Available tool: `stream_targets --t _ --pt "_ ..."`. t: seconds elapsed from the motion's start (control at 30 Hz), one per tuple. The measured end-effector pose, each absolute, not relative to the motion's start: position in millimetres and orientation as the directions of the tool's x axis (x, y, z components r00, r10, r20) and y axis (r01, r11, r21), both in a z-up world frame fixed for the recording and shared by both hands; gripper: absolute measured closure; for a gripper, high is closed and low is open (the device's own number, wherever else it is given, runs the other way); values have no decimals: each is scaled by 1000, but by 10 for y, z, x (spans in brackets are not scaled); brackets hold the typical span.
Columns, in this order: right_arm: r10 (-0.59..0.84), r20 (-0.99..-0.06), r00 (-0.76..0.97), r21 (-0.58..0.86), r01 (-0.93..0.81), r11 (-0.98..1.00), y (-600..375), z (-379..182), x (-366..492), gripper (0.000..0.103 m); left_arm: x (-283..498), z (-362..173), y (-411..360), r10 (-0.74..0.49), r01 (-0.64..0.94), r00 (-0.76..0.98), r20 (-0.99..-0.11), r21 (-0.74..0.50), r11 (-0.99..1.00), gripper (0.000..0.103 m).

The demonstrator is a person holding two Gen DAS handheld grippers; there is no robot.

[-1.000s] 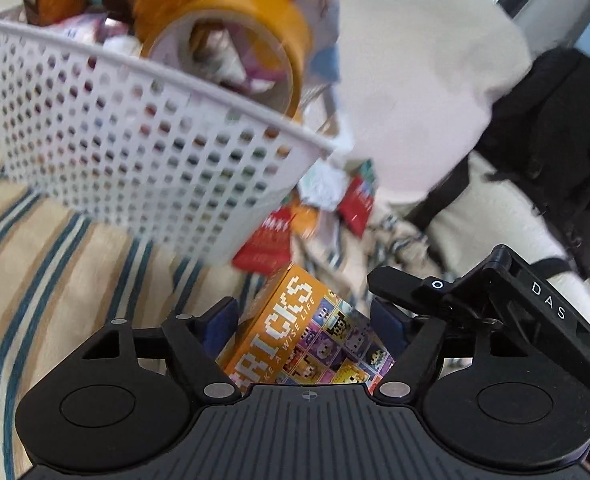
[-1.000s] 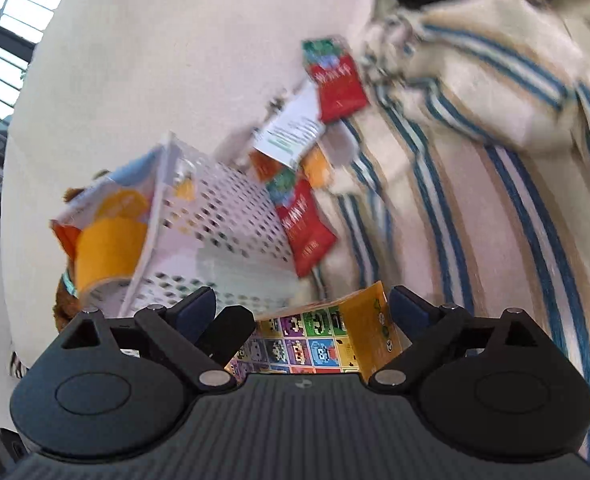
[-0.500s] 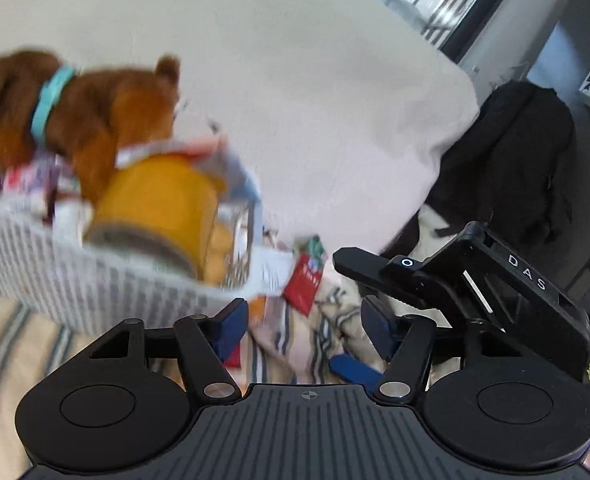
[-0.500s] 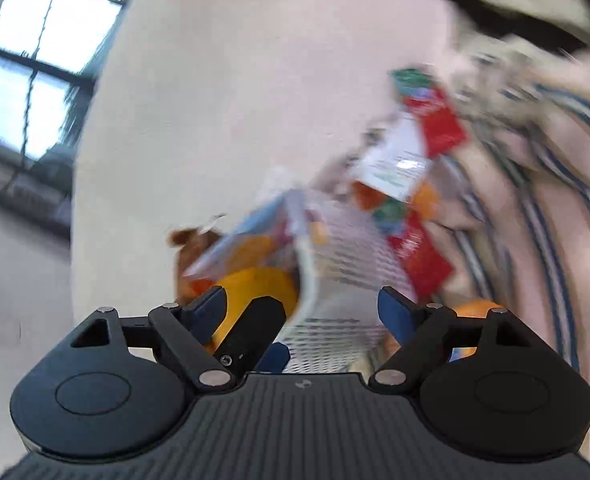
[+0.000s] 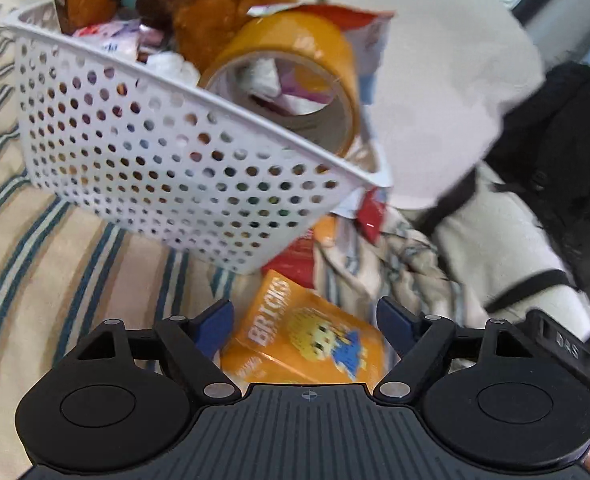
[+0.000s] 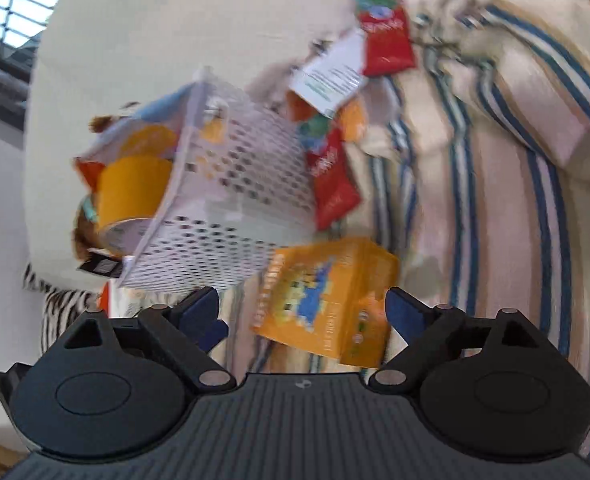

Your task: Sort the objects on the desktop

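We are holding the left gripper (image 5: 305,318) low over a striped cloth (image 5: 55,264), and its jaws are opening with nothing pressed between the blue pads (image 5: 215,320). Lying directly between and just ahead of those pads is an orange box (image 5: 307,340) printed with "BRICKS" and a pixel figure; we are seeing a gap on each side of it, so the box is resting on the cloth, not gripped. We are keeping the right gripper (image 6: 303,308) spread wide as well, released and empty, with the same orange box (image 6: 327,296) just ahead of its fingertips, closer to its right pad than to its left. Its left pad (image 6: 199,308) is sitting just in front of the lower edge of a white perforated basket (image 6: 231,184). Farther out from the left gripper, ahead and to the left, that basket (image 5: 155,152) is standing on the cloth, tilted in the view, and it is carrying a roll of tan tape (image 5: 295,80) propped against its rim, a brown plush toy (image 5: 199,4) with a teal collar, and several wrappers. Beyond the box, between the basket and the rumpled cloth edge, red snack packets (image 6: 331,184) and a white printed packet (image 6: 331,76) are lying loose. Farthest out, a plain white surface (image 5: 435,92) is filling the background, with a black bag (image 5: 555,152) off to the right.
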State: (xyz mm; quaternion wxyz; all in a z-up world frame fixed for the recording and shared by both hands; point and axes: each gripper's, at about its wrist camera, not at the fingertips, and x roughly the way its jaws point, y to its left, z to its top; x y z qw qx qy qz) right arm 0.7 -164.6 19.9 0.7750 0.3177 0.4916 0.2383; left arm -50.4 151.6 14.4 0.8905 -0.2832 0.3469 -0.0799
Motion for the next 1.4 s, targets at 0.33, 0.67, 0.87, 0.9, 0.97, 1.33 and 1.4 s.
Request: stream_targets --t 0.33,0.67,0.87,0.9,0.97,1.33,1.4 --pt "664 -657 357 711 1 703 -1377 -167 119 11 -176 -350 1638 -395 -181 661 -638 -646 742 21" --pt "593 -624 508 712 59 699 -1314 -139 -168 29 -308 -318 1511 -328 -212 694 -641 -618 757 32" --pt "632 -614 472 738 60 672 -1280 -153 -69 29 -253 -268 1489 -337 -189 688 -643 -607 772 31" --pt "631 -618 469 739 74 669 -1274 -205 -37 29 -225 -296 1487 -335 -196 681 -651 -604 773 31" --pt "628 -612 481 741 71 667 -1249 -247 -6 29 -169 -334 1486 -334 -197 682 -651 -604 773 31" --pt "624 -553 552 725 -50 687 -1334 141 -229 31 -326 20 1441 -343 -131 733 -587 -616 776 29" --pt "631 -535 562 730 -69 680 -1367 306 -281 31 -381 202 1414 -344 -104 747 -569 -611 784 29"
